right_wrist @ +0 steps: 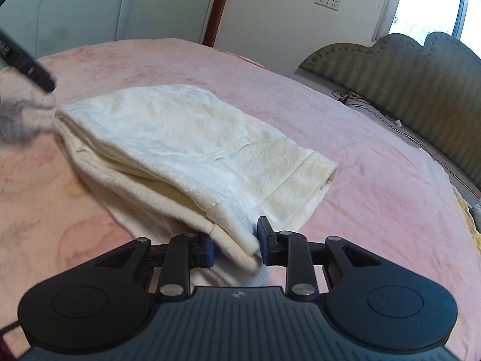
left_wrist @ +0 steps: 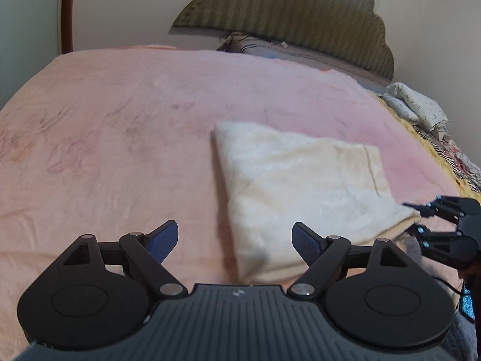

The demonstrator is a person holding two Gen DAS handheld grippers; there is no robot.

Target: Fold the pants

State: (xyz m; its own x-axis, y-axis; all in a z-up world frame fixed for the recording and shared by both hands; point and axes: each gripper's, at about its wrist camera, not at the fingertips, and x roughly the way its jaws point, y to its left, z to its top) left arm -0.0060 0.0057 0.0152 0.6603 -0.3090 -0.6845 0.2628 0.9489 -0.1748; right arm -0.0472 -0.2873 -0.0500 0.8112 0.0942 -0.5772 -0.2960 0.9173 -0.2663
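A pink blanket (left_wrist: 120, 150) covers the bed, and at the left the left claw (left_wrist: 234, 242) hangs above it with its blue-padded fingers (left_wrist: 163, 242) spread wide, nothing between them. Just right of that claw lie the cream pants (left_wrist: 300, 192), folded into a thick fleecy bundle near the middle of the bed (several layers show along the near edge in the right wrist view). The bundle's near corner (right_wrist: 237, 246) sits between the fingers of the right claw (right_wrist: 236, 245), which pinch the fabric from both sides; in the left wrist view the same claw (left_wrist: 418, 219) shows at the far right edge, meeting the pants at their right corner. Behind the bed, a green scalloped headboard (left_wrist: 300, 15) stands against a pale wall. A crumpled patterned cloth (left_wrist: 418, 105) lies at the bed's right edge. Two wall sockets (right_wrist: 327, 1) sit on the wall beside a bright window (right_wrist: 436, 3) at the right.
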